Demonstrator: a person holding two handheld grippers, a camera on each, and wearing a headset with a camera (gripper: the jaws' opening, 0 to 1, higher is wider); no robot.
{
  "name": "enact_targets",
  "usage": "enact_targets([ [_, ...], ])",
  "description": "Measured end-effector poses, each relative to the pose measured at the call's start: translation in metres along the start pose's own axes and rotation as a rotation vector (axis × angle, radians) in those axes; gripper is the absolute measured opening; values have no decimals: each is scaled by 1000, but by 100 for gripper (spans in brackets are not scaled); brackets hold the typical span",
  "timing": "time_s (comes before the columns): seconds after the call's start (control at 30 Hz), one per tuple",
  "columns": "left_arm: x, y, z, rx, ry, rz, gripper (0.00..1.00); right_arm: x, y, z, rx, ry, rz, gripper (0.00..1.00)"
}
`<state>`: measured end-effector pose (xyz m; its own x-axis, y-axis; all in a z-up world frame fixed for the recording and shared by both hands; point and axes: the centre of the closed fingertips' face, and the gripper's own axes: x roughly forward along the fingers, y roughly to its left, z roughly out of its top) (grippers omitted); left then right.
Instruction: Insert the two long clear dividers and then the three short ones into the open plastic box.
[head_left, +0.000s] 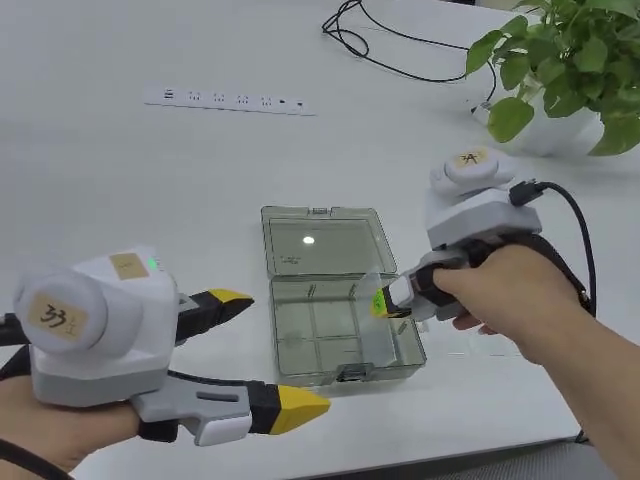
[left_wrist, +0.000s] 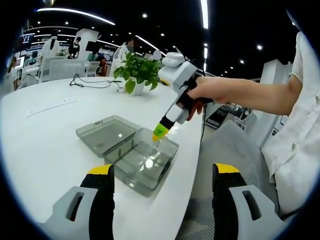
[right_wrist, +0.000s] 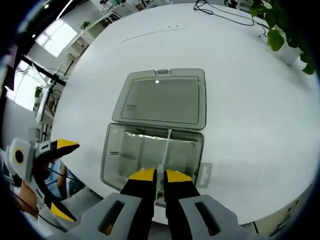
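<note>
The open clear plastic box lies in the middle of the white table, its lid folded back flat on the far side. Clear dividers stand inside its base. My right gripper hovers over the right end of the base, shut on a clear divider that hangs down into the box. In the right gripper view that divider shows edge-on between the nearly closed jaws of the right gripper. My left gripper stands open at the front left of the box, holding nothing. The left gripper looks at the box.
A white power strip lies at the back left. A potted green plant and a black cable sit at the back right. The table's front edge runs just below the box.
</note>
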<state>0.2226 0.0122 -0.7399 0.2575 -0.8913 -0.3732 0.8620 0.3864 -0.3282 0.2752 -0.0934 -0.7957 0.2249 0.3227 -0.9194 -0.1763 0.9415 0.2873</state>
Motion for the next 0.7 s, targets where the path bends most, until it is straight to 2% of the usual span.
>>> enact_targets([
  [0.37,2,-1,1,-2,-3,-8,81,-2,-4,8,23,-14,8,6],
  [0.7,1,-1,0,-5,1,-7,81,-1,-6,7,2,-12,-8,6],
])
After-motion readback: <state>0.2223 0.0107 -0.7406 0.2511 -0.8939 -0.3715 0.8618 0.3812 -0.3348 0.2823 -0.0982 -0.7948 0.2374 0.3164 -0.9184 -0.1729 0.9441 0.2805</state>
